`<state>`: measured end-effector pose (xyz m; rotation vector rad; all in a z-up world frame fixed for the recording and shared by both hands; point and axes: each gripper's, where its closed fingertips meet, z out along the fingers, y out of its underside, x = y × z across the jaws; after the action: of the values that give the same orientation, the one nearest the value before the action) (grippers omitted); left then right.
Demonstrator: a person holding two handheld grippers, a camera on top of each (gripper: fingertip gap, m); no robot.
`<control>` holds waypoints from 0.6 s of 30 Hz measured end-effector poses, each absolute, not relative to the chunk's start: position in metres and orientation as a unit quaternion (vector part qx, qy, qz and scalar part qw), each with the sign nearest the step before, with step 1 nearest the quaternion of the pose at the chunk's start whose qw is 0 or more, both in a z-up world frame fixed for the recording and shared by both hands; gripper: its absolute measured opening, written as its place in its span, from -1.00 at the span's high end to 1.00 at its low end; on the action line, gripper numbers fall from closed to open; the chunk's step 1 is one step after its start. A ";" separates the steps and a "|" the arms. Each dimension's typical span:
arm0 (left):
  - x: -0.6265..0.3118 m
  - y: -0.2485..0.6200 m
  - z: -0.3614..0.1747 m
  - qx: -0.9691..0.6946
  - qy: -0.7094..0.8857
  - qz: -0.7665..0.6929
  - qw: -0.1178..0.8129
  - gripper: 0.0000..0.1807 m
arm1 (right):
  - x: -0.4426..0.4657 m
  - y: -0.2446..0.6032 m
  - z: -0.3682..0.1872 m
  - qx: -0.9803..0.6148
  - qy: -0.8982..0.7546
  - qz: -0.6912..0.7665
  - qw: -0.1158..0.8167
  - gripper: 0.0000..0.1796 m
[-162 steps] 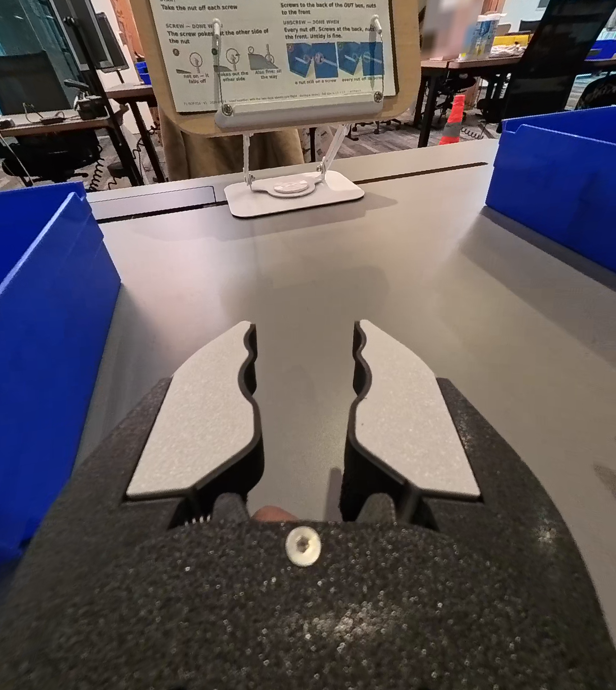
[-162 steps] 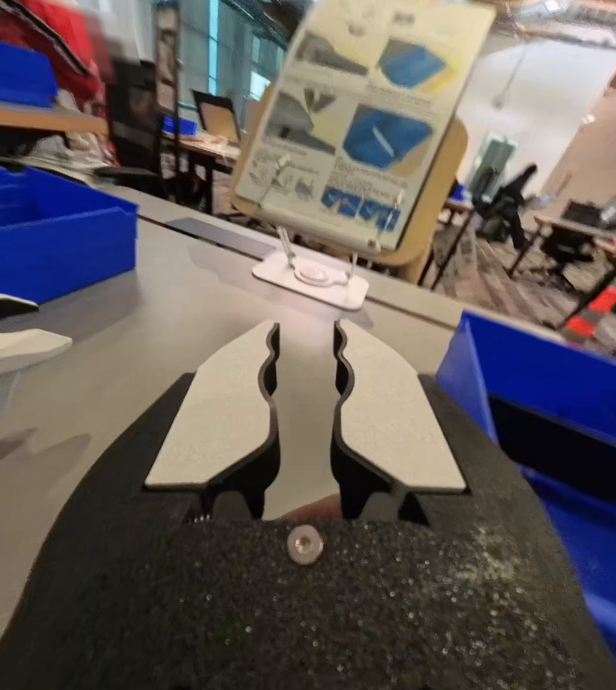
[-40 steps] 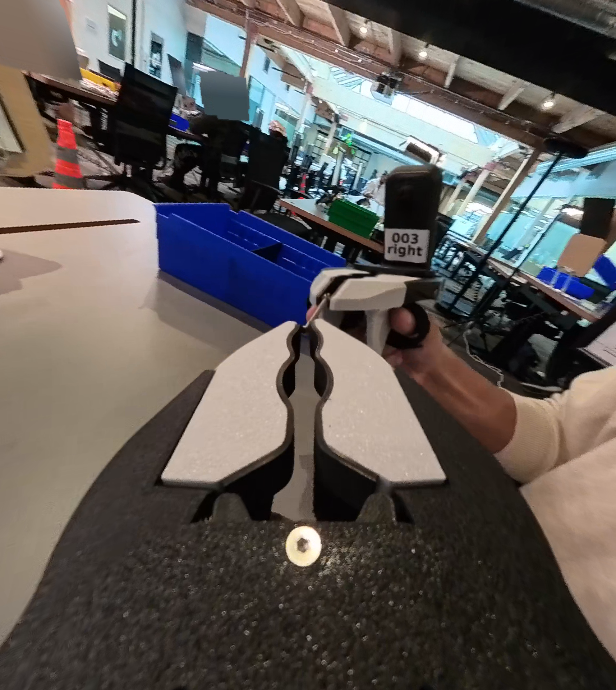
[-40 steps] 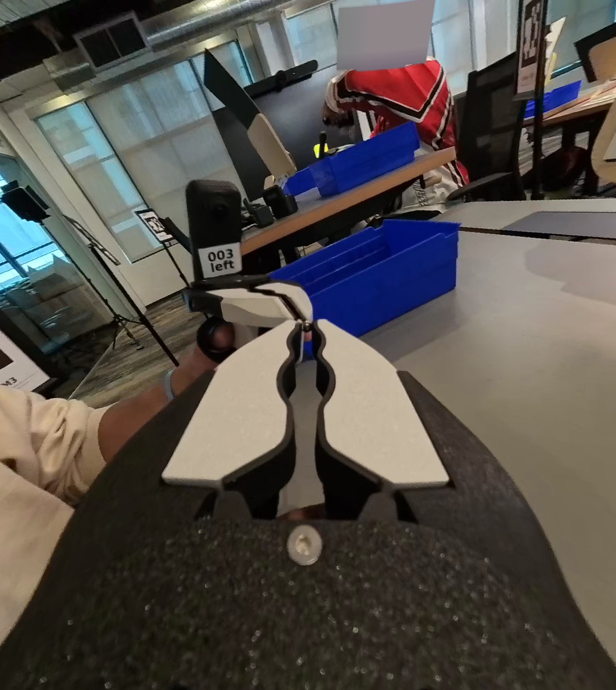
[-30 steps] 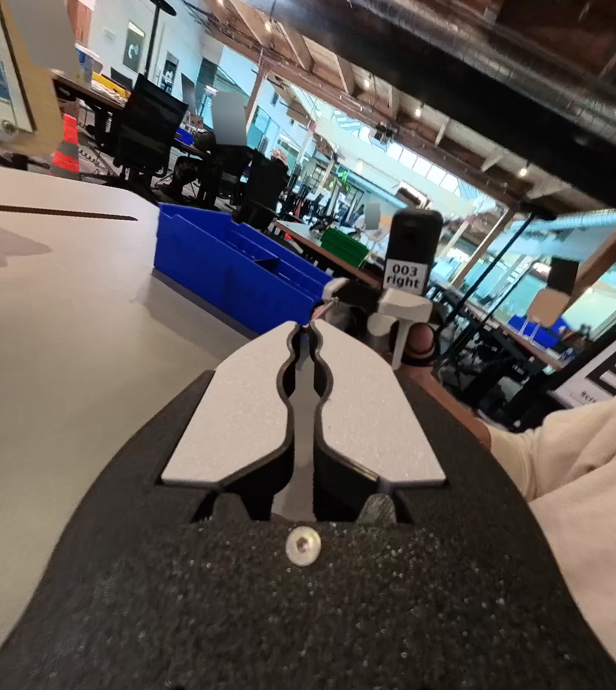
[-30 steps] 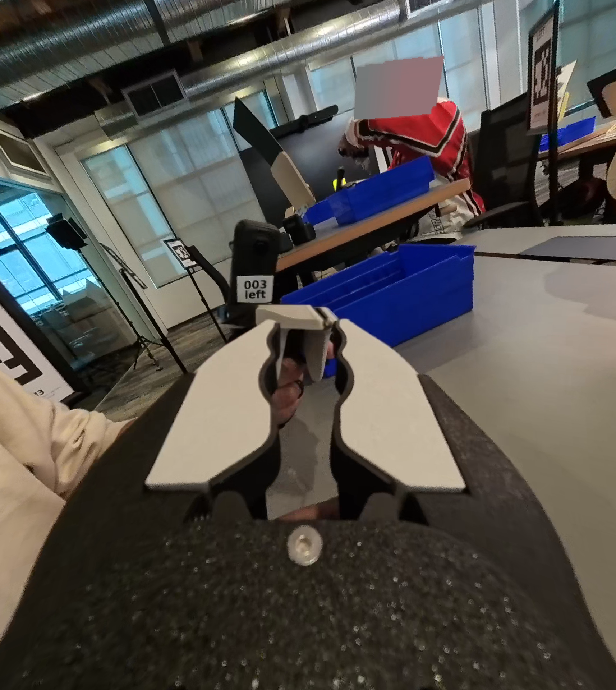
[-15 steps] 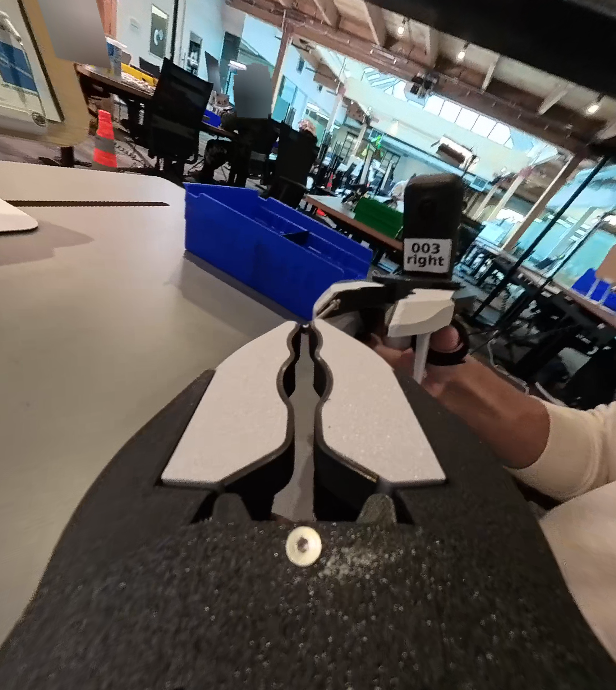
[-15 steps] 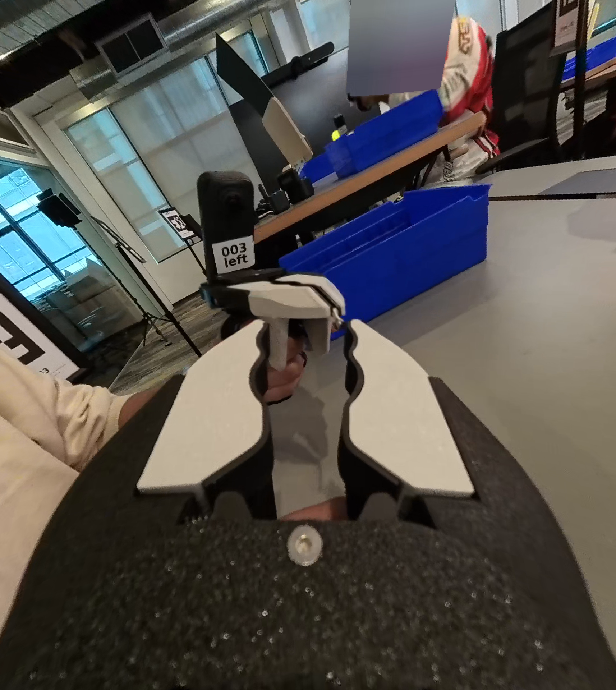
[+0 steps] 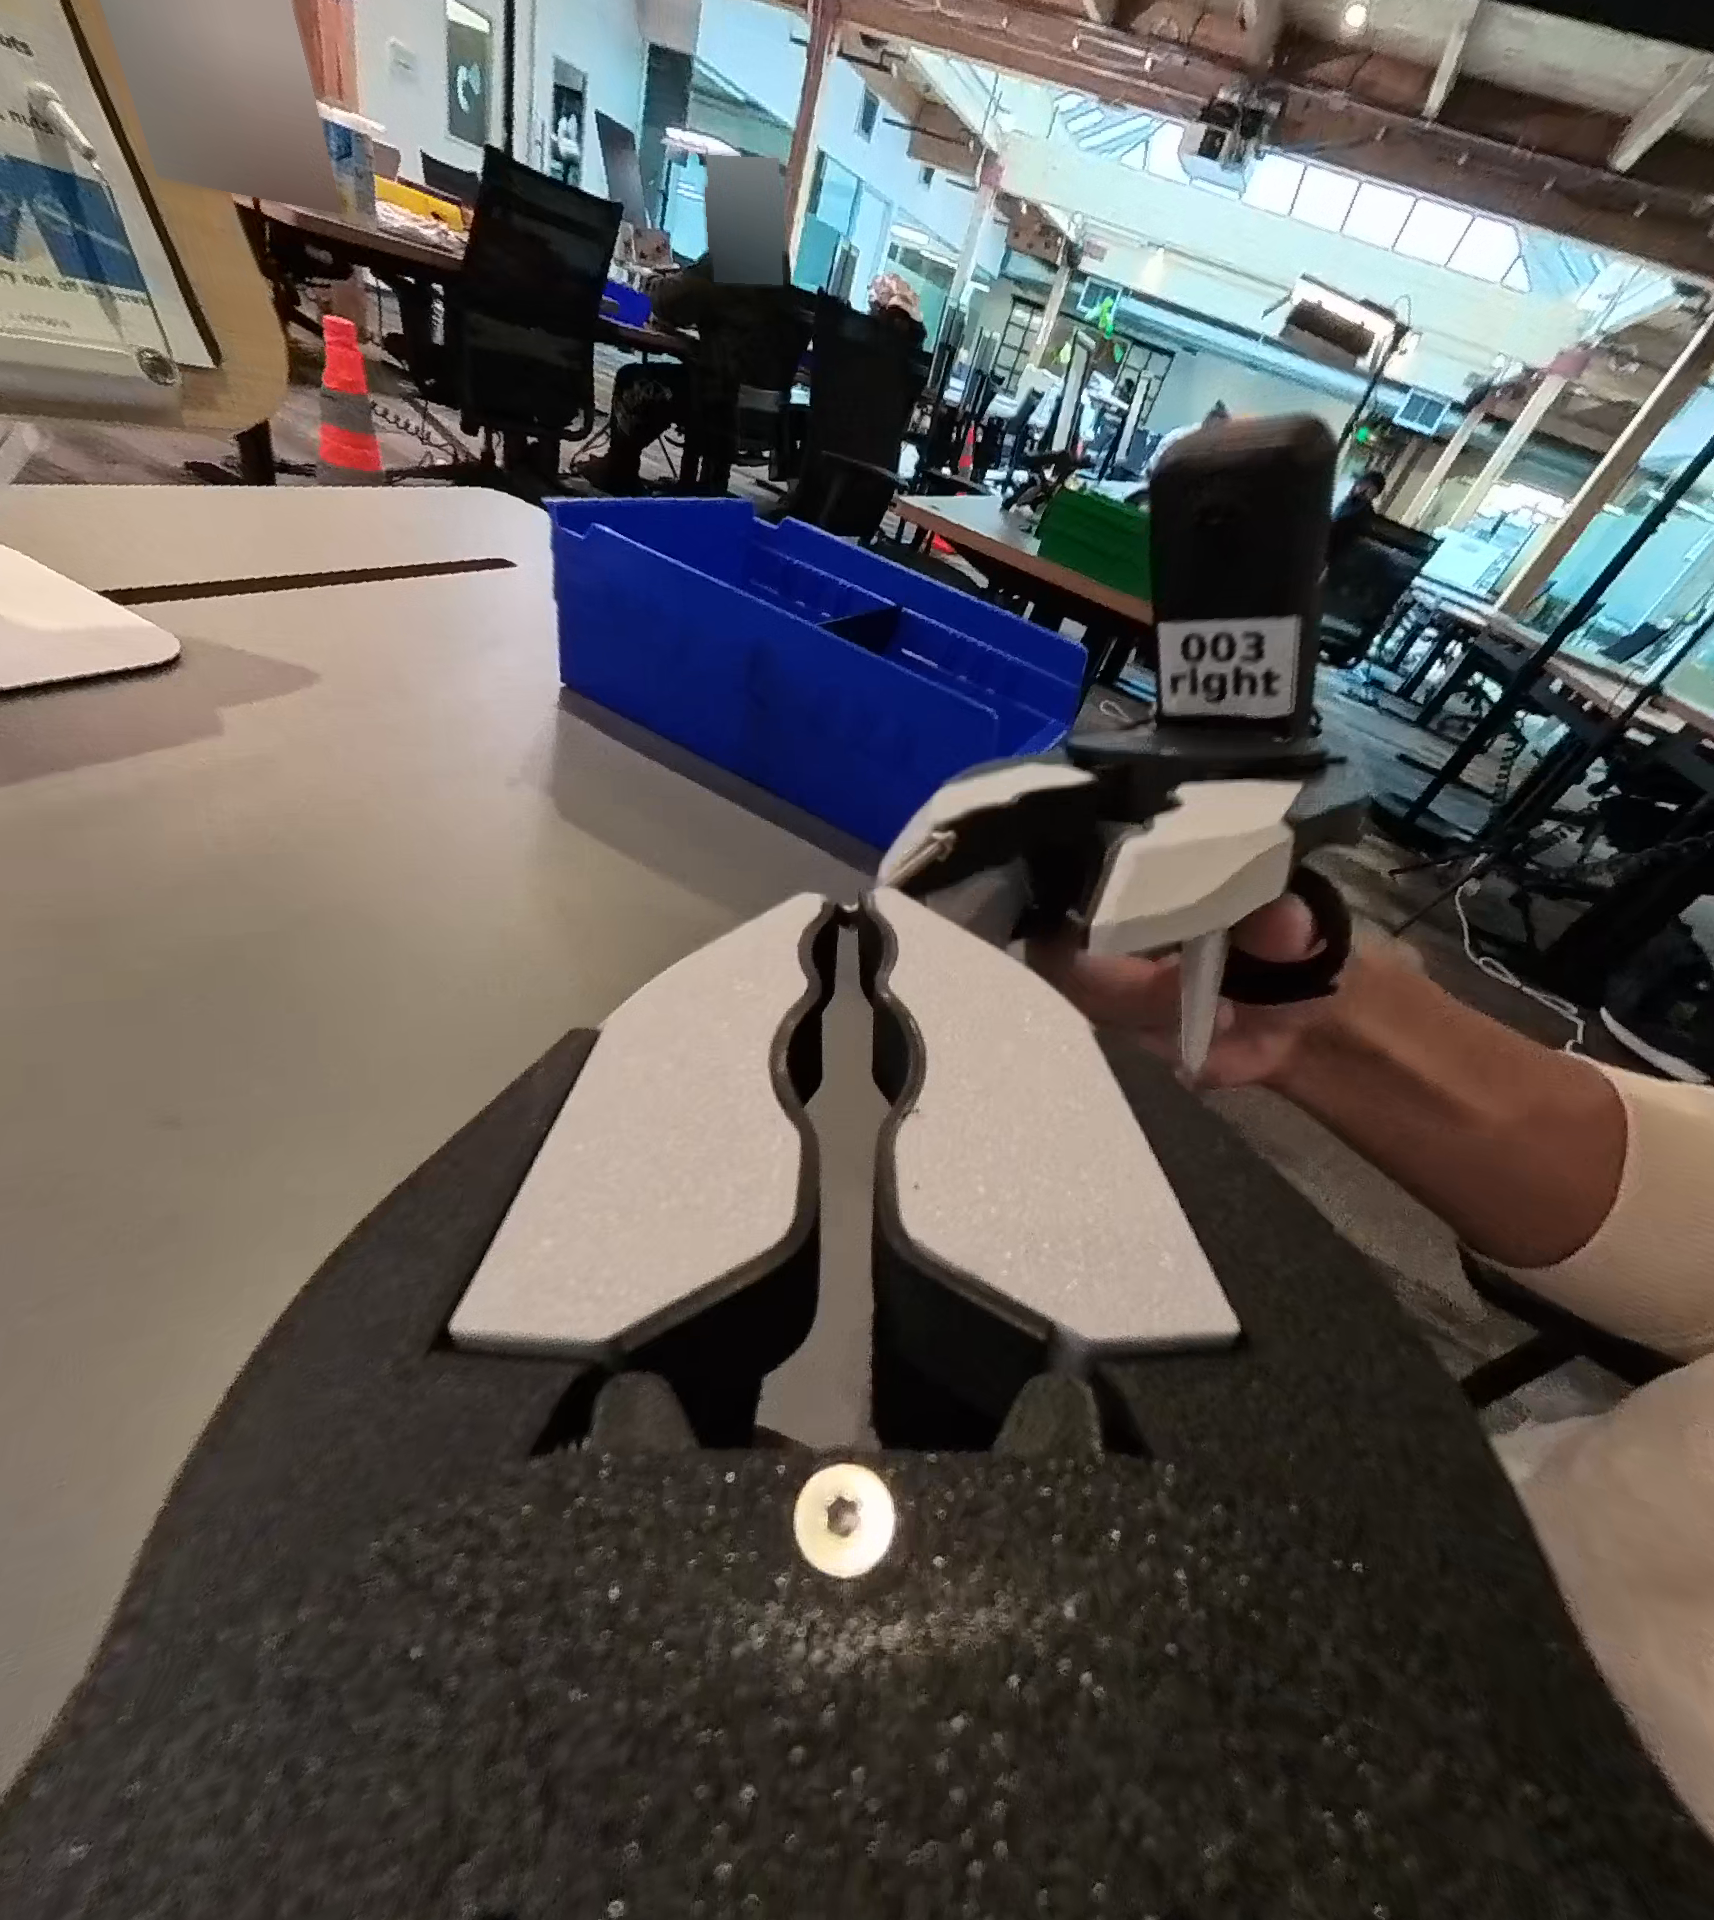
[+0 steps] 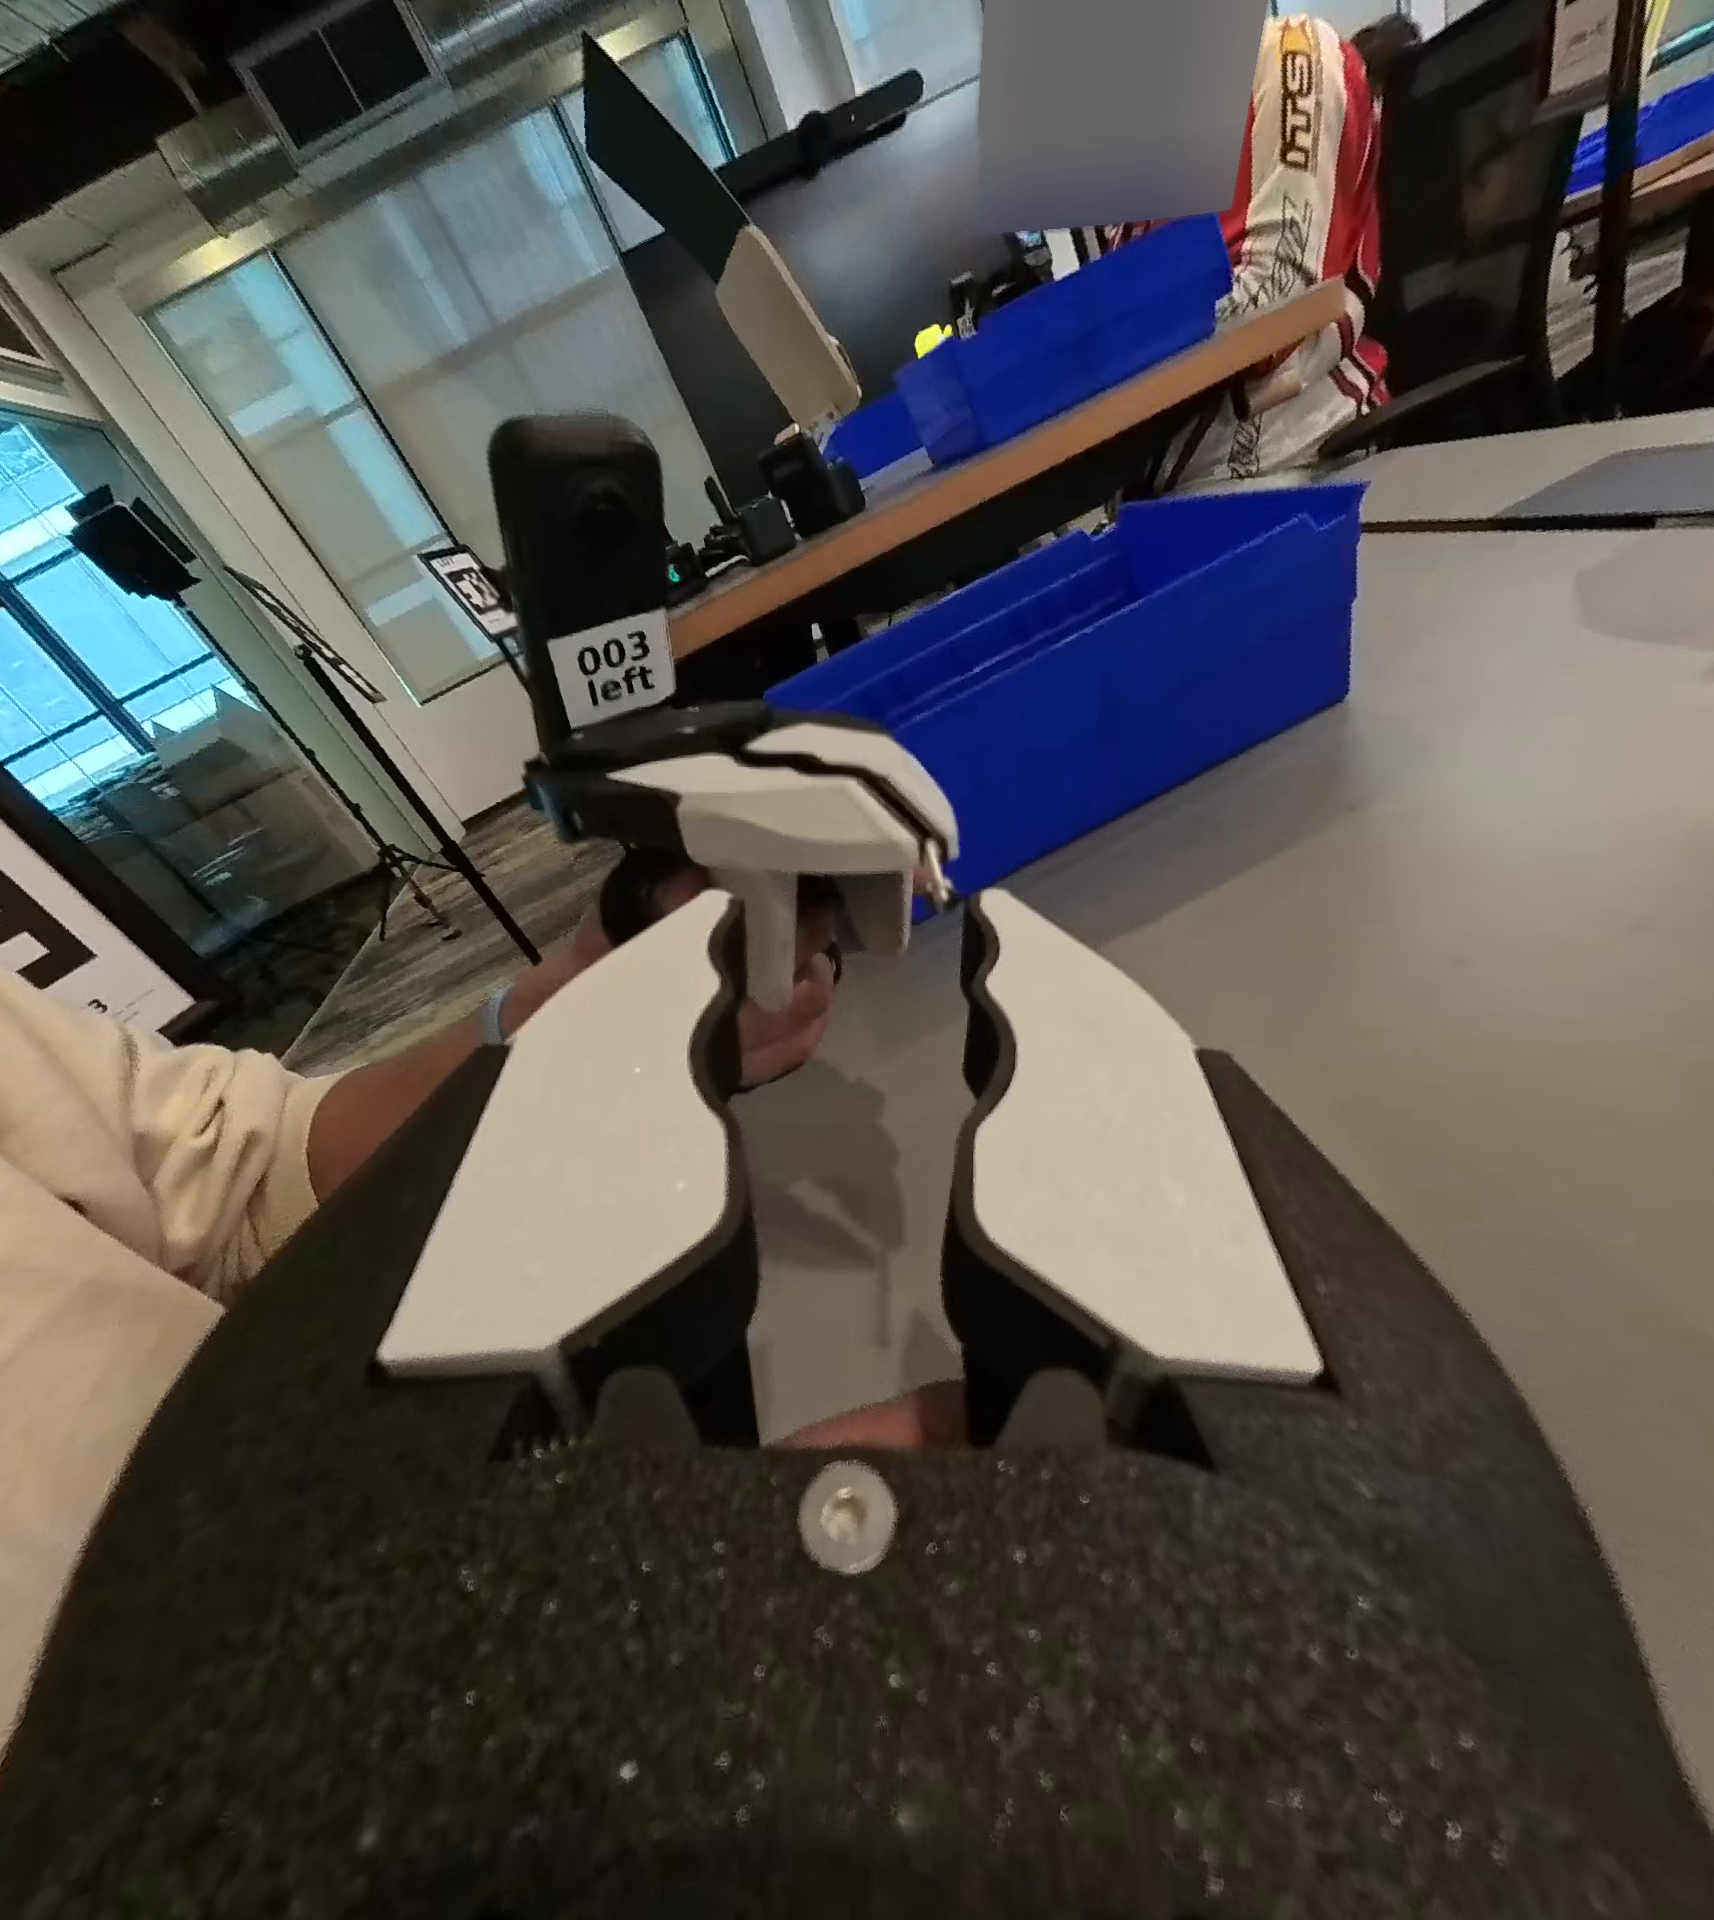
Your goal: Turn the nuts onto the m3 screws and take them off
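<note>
My left gripper (image 9: pixel 848 914) is shut, its tips pinching a small silver screw (image 9: pixel 924 847) that sticks out toward the other gripper. In the right wrist view the left gripper (image 10: pixel 931 831) is held above the table, with the screw (image 10: pixel 936 876) poking down from its tips. My right gripper (image 10: pixel 848 909) is open and holds nothing, and the screw's free end lies just by its right fingertip (image 10: pixel 983 914). The right gripper (image 9: pixel 1061 862) also shows in the left wrist view with its fingers spread. I cannot make out a nut.
A blue bin (image 9: pixel 811 665) stands on the grey table (image 9: pixel 209 935) beyond the right gripper. A second blue bin (image 10: pixel 1092 665) stands behind the left gripper. An instruction board on a white stand (image 9: pixel 11 634) is at the far left. A person's arms hold both grippers.
My right gripper was shut at the screw's end 1.3 s ago. It has since opened and now stands wider. My left gripper has stayed shut on the screw.
</note>
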<state>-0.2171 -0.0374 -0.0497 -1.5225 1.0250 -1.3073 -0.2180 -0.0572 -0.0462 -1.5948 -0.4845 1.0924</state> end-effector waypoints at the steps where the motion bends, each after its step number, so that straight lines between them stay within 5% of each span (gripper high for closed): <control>1: -0.217 -0.037 -0.051 -0.611 0.412 -0.522 0.429 0.96 | -0.217 -0.057 -0.043 -0.671 -0.206 0.459 0.545 0.57; 18: -0.213 -0.037 -0.063 -0.620 0.424 -0.503 0.428 0.97 | -0.208 -0.059 -0.035 -0.666 -0.209 0.452 0.556 0.59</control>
<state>-0.2126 -0.0371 -0.0627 -1.5488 1.0584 -1.2560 -0.2080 -0.0589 -0.0350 -1.5715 -0.4945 1.0677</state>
